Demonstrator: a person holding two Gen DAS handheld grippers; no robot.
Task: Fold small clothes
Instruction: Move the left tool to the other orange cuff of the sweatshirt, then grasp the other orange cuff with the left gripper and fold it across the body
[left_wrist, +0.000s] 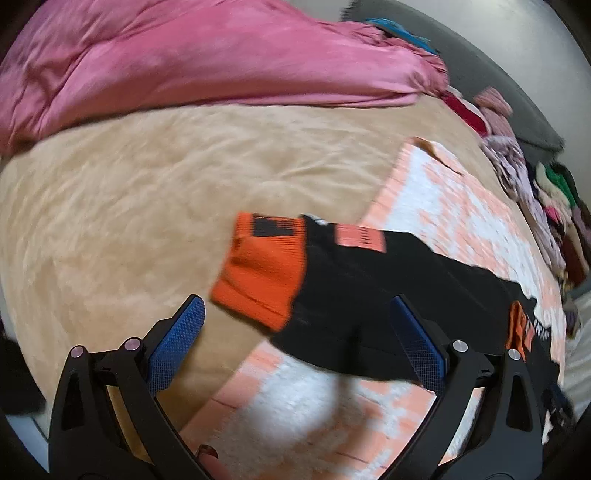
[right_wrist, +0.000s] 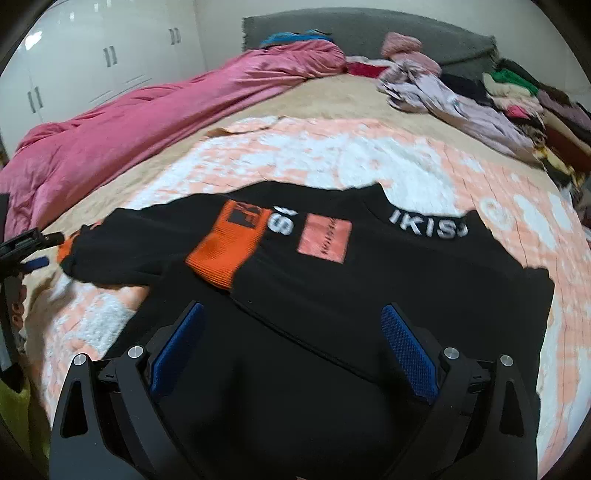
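**On the bed: black garment spread flat, both grippers wide and empty**

On the bed, a black fabric sweatshirt with orange ribbed cuffs (right_wrist: 369, 280) lies spread on a peach-and-white patterned blanket (right_wrist: 332, 155), which covers part of a tan plush bedspread (left_wrist: 129, 192); one sleeve is folded across the body, so that its orange cuff (right_wrist: 225, 247) rests on the black cloth just beside a salmon rectangular patch (right_wrist: 324, 239); white lettering shows near the collar. The right hand-held gripper (right_wrist: 293, 350) hovers over the lower part of the garment, its blue-padded fingers (right_wrist: 408, 352) spread wide with nothing between them; the left hand-held gripper (left_wrist: 297, 343) is likewise fully spread and grips nothing, positioned at the sleeve side near the folded cuff (left_wrist: 262, 273). A crumpled pink satin duvet (right_wrist: 122, 136) lies along the far side of the bed; a pile of mixed clothes (right_wrist: 491, 99) sits by the grey headboard (right_wrist: 362, 29). Both views are motion-blurred.
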